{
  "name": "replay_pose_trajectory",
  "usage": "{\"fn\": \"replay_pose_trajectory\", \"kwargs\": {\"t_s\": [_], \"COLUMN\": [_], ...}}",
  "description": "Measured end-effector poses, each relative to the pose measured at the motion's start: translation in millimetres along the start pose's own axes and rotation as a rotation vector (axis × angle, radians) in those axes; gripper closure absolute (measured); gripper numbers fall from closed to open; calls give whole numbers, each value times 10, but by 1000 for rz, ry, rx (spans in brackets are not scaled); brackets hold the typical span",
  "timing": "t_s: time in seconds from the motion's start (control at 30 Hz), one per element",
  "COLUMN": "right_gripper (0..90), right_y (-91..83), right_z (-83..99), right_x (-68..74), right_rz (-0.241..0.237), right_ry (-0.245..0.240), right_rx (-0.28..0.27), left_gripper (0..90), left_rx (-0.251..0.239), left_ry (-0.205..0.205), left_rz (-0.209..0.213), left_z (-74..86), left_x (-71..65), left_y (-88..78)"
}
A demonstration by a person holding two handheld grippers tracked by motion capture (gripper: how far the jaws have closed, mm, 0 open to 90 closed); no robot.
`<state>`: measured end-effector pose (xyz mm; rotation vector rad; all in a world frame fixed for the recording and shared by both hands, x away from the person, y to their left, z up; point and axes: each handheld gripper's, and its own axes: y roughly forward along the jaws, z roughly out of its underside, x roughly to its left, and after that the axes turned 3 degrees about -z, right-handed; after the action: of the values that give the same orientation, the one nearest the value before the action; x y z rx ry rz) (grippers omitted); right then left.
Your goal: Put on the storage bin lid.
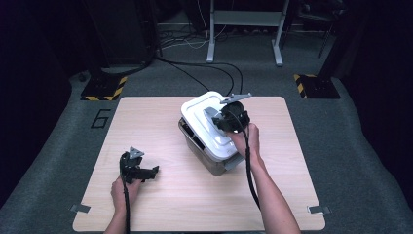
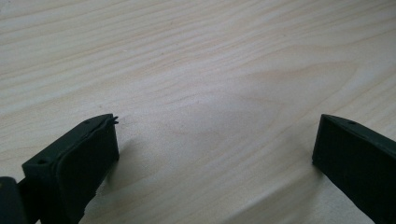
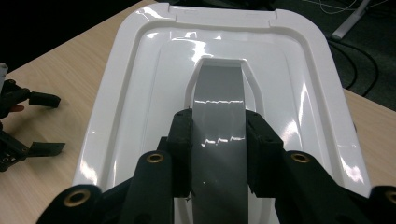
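Two grippers work over a light wooden tabletop (image 1: 195,204). The right gripper (image 3: 218,135) is closed on the grey handle (image 3: 218,100) of a white lid (image 3: 140,93), with one black pad pressed on each side of the handle. This lid sits on a grey box (image 1: 202,156), which stands a little right of the tabletop centre, toward 1 o'clock. In the high view the lid looks slightly tilted, with its corner at 5 o'clock hanging over the box edge, and the right hand (image 1: 246,139) reaches it from the near side.

The left gripper (image 1: 146,173) rests low at about 8 o'clock from the box, well apart from it, near the front left part of the tabletop. Its jaws stand wide, and in the left gripper view they have bare wood between them. The left hand (image 1: 124,187) holds its body from the near side, and a black cable (image 1: 127,209) runs along the forearm.
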<state>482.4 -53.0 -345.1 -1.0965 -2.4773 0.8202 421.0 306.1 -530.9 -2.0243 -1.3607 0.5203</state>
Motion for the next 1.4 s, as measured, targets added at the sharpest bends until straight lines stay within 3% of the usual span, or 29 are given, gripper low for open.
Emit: {"fn": "replay_pose_trajectory", "kwargs": {"t_s": [0.2,0.33,0.57,0.63,0.73,0.83,1.03,1.07,1.13,1.4], "right_gripper": [669,669,669,669,669,669,669,669,669,670], "right_y": [137,198,250,232,184,152,115,115,99,87], "right_z": [-23,-50,-58,-54,-31,12,1,-5,-6,77], "right_x": [137,224,299,294,247,213,226,207,203,216], "right_rz": [-21,1,5,15,14,-6,-4,-8,-8,-19], "right_ry": [-6,-12,-60,-88,-81,-49,-58,-75,-57,-75], "right_rx": [9,17,22,29,42,26,59,49,54,51], "left_gripper": [0,0,0,0,0,0,0,0,0,0], "left_rx": [-4,-4,-5,-3,9,8,13,12,18,15], "left_ry": [2,1,0,1,24,20,16,15,22,24], "left_rz": [-2,-2,-2,0,0,1,4,2,5,1], "left_z": [-2,-2,-1,-1,-4,-2,-2,-2,-5,-4], "left_x": [3,2,1,2,16,13,11,10,16,16], "left_y": [2,3,3,2,-6,-5,-8,-8,-12,-11]}}
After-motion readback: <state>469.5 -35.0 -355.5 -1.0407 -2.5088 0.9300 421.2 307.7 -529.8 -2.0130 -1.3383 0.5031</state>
